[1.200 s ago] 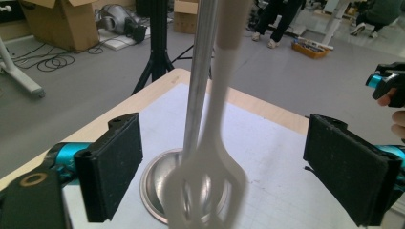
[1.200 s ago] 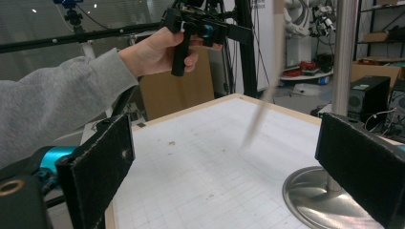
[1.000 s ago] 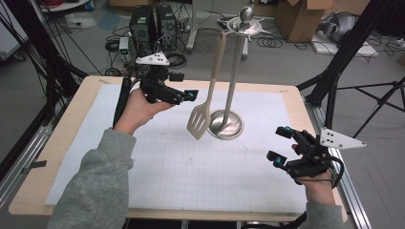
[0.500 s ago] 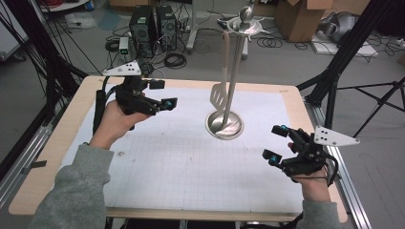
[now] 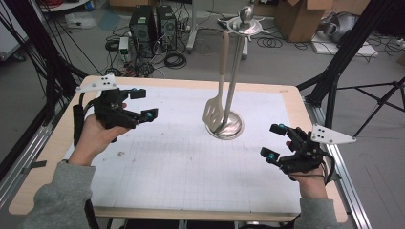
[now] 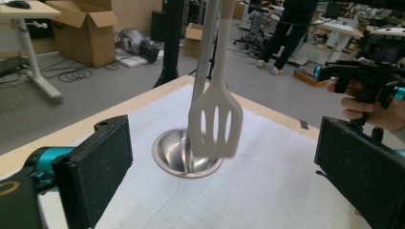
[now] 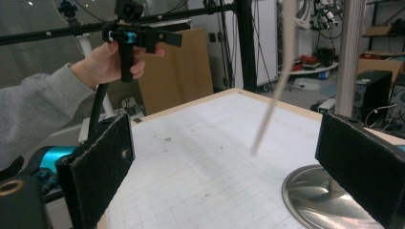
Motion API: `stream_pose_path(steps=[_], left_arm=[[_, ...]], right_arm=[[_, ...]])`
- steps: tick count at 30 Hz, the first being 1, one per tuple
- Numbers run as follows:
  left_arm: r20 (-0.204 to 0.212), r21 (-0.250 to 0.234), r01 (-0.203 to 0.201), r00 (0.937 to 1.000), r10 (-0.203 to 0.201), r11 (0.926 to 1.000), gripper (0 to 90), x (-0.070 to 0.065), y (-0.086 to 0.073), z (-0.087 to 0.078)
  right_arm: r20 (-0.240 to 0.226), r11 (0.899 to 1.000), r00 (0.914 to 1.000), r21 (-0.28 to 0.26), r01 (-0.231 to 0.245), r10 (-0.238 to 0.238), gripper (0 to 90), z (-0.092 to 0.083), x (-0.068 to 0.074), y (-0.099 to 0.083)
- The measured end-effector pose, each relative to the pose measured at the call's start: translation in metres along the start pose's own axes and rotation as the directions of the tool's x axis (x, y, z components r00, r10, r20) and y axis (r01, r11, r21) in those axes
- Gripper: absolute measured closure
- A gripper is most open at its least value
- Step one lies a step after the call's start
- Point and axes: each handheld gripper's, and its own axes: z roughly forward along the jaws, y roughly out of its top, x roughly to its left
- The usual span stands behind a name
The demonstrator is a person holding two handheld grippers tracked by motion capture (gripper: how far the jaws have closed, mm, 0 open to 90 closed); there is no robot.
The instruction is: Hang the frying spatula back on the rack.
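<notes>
Hanging from the metal stand, the slotted spatula is ahead of the left gripper, between both grippers. The left gripper is wide open and empty. The right gripper is also wide open, holding nothing, above the table.

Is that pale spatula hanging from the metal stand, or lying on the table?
Hanging. The spatula dangles from the top of the stand; its slotted blade sits just above the stand's round base.
</notes>
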Motion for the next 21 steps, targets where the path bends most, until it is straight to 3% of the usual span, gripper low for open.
stream_pose_path(steps=[12,21], left_arm=[[-0.072,-0.034,0.022,0.9971,-0.024,0.9992,6.1,0.006,-0.028,-0.03],[-0.105,-0.029,0.005,0.9945,-0.008,0.9996,6.1,0.003,-0.041,-0.051]], right_arm=[[-0.004,1.0,1.0,0.012,-0.004,0.004,4.8,0.006,-0.003,-0.002],[0.03,1.0,0.9995,0.01,-0.005,0.005,4.8,0.003,-0.004,-0.005]])
